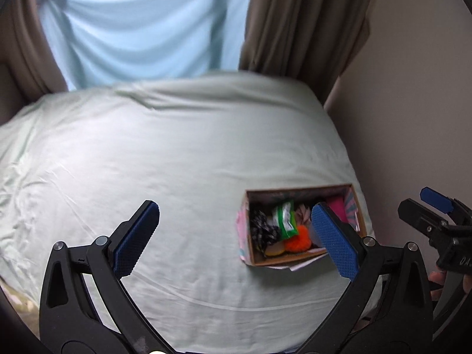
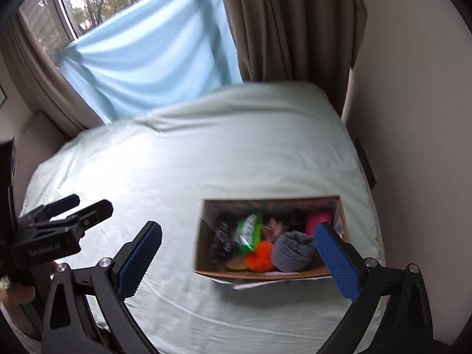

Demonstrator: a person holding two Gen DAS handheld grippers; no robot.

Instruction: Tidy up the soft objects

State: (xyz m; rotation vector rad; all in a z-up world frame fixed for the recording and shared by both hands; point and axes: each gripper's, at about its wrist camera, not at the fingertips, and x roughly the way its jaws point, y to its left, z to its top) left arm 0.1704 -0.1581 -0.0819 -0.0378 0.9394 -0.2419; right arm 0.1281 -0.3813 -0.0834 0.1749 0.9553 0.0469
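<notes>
1. Cardboard is the weak material here: the open box (image 2: 270, 273) sits on the pale green bed sheet (image 2: 206, 162), toward the side of the bed nearest the wall, and a mattress gives no firm footing. A push on the box's rim could tip it or slide it toward that edge.
2. The soft objects all lie inside the box: an orange pompom (image 2: 259, 255), a grey rolled sock (image 2: 292, 250), a green packet (image 2: 249, 231), a black-and-white patterned piece (image 1: 262, 230) and a pink item (image 2: 317, 221). They are packed touching each other, so closing on one may snag its neighbour and drag both out.
3. The right gripper (image 2: 239, 261) has its jaws wide apart and holds nothing; it hovers near the box's front wall.
4. The left gripper (image 1: 236, 236) is likewise spread and empty, to the left of the box. Both reaching into the box at once could make them collide.
5. Blur softens the right wrist view, so fine detail inside the box is uncertain.
</notes>
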